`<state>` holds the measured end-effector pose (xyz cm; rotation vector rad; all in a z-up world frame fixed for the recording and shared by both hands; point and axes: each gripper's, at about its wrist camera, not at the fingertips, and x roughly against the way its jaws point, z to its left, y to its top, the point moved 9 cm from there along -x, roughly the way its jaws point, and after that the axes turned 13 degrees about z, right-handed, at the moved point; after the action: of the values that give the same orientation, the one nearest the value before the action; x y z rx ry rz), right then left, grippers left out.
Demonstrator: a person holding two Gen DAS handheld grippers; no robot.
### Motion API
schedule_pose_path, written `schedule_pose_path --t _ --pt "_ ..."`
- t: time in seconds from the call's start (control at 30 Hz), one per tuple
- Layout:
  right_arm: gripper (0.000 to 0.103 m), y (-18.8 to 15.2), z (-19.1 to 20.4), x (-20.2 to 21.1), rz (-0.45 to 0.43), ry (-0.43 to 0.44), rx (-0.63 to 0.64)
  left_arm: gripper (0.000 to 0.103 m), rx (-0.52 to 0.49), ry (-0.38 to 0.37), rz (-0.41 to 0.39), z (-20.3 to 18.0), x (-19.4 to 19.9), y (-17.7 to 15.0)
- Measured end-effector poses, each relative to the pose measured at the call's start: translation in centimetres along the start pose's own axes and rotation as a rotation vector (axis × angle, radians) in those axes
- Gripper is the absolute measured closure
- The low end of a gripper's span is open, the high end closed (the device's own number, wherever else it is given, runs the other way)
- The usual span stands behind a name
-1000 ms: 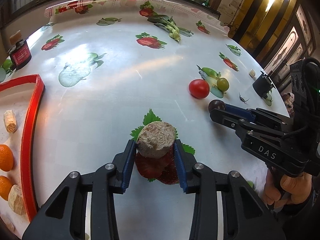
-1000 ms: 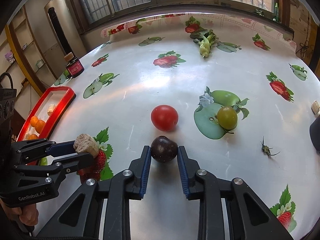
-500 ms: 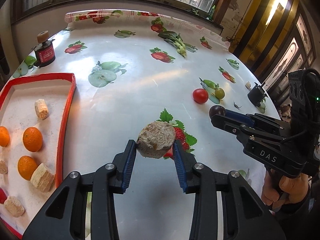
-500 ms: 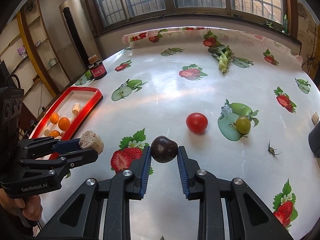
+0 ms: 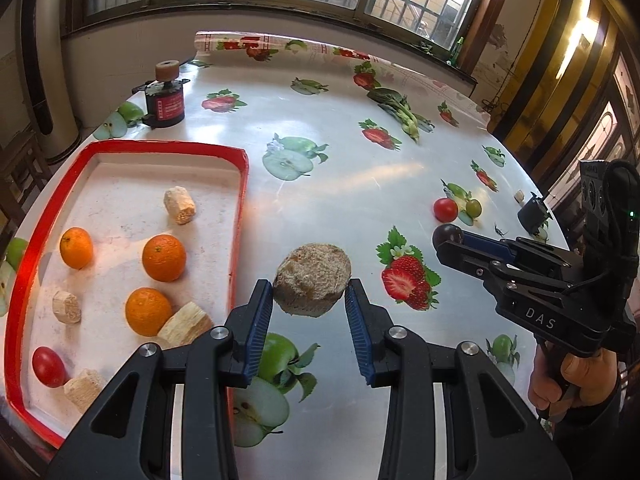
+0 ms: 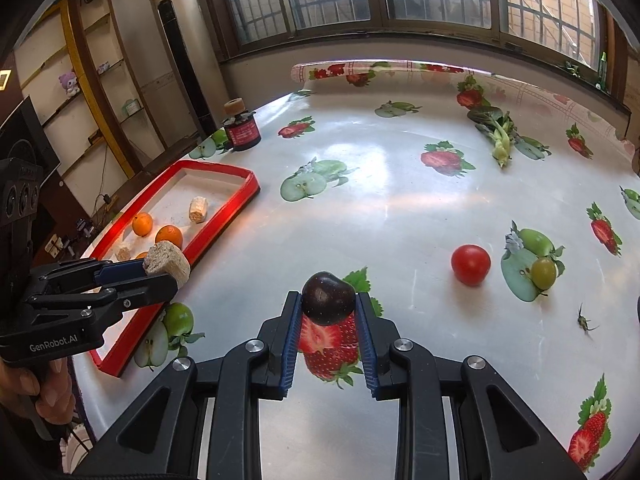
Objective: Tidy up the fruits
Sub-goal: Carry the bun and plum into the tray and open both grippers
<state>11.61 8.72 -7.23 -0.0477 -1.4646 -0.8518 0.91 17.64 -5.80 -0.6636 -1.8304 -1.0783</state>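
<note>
While the tray point(image 5: 240, 208) lies just left of the left gripper point(image 5: 309, 312), pinching a beige chunk point(image 5: 312, 280), a plum point(image 6: 328, 298) is pinched farther off by the right gripper point(image 6: 328, 332).

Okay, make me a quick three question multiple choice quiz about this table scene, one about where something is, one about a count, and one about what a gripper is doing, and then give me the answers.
1. Where does the red tomato outside the tray lie?
A. on the tablecloth beside a green fruit
B. in the red tray
C. on the dark jar

2. How many oranges lie in the red tray?
A. one
B. three
C. five

3. What is the right gripper doing?
A. hanging open and empty
B. gripping a dark plum
C. gripping a leafy vegetable

Answers:
1 A: the tomato rests on the cloth just left of the green fruit, far from the tray.
2 B: the left wrist view shows three oranges among pale chunks.
3 B: its blue fingers press on both sides of the dark plum, above the table.
</note>
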Motion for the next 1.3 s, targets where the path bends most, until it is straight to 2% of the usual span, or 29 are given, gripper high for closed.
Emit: schedule_pose_path --t 0.9,1.3 --pt "0.076 3.6 8.4 -2.4 0.020 0.064 0.125 0.068 0.108 0.047 -0.027 7.8 2.2 0.1" --pt "0.076 6.5 11.8 -5.7 0.048 0.090 0.167 0.068 0.164 0.071 -0.026 11.9 1.9 0.9"
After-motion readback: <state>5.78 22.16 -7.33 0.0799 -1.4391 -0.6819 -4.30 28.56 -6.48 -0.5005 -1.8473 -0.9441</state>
